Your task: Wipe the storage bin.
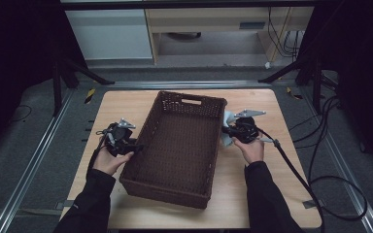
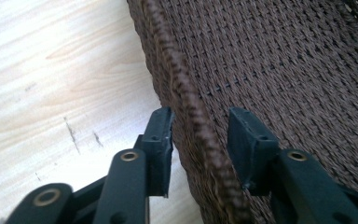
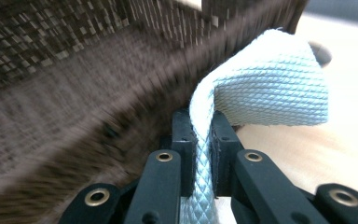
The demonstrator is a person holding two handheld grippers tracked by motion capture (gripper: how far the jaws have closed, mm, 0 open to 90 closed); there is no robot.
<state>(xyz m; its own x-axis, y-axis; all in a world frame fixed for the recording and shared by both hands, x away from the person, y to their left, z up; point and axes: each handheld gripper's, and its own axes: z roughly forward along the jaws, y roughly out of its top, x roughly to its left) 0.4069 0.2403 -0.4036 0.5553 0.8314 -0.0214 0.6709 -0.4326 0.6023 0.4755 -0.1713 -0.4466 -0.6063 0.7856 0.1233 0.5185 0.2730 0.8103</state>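
Dim room with dark floor, metal rails, black stand legs and trailing cables around a pale wooden counter; light cabinet and desk at the far wall. Centred on the counter, set slightly askew: a large dark brown woven basket, handle slot in its far wall. At the basket's left long side, left claw released, pads parted either side of the braided rim without pressing it, one outside over bare wood, one inside. At the basket's right long side, right claw clenched on a pale blue textured cloth, fold drooping just beside the basket's outer wall. Dark sleeves entering from below.
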